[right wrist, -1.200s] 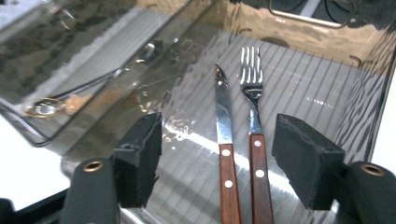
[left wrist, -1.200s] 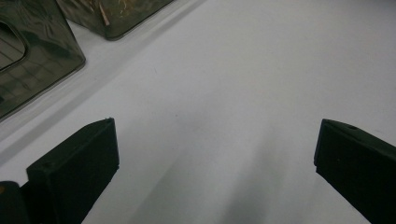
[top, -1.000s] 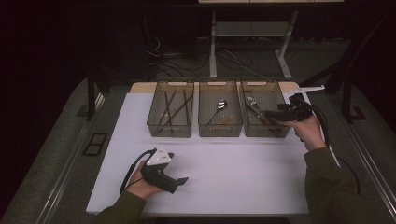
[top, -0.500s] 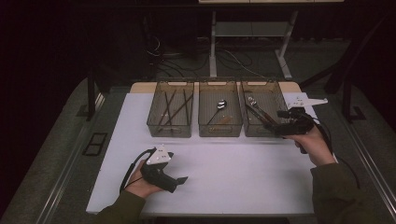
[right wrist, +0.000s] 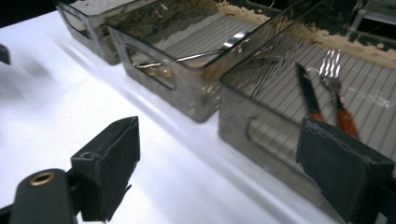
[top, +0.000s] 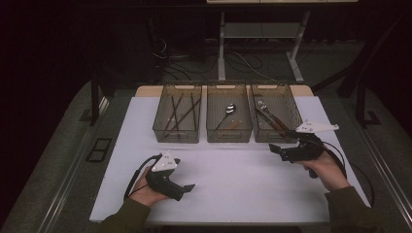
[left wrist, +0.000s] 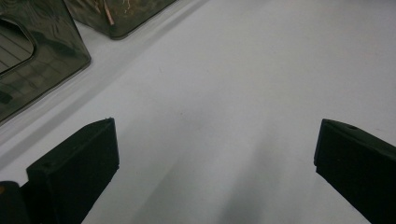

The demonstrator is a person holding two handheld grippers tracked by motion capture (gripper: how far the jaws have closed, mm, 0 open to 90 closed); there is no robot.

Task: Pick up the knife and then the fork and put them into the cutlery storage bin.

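Three smoky clear bins stand in a row at the back of the white mat (top: 233,184). The left bin (top: 177,137) holds chopsticks (top: 176,110), the middle bin (top: 229,136) a spoon (top: 229,109), and the right bin (top: 272,138) a fork (right wrist: 334,77) and a knife (right wrist: 306,91) with orange handles. My right gripper (top: 276,148) hovers just in front of the right bin, pointing left. Its jaws have just been opening, and nothing is between them (right wrist: 219,140). My left gripper (top: 187,187) rests near the mat's front left, open and empty (left wrist: 217,126).
The mat's front edge runs just below both hands. A dark floor with cables and a table frame (top: 223,43) lies beyond the bins. A grey strip (top: 68,160) borders the mat on the left.
The right gripper has drawn back from over the right bin toward the person and sunk a little, now in front of the bin. The left gripper has not moved.
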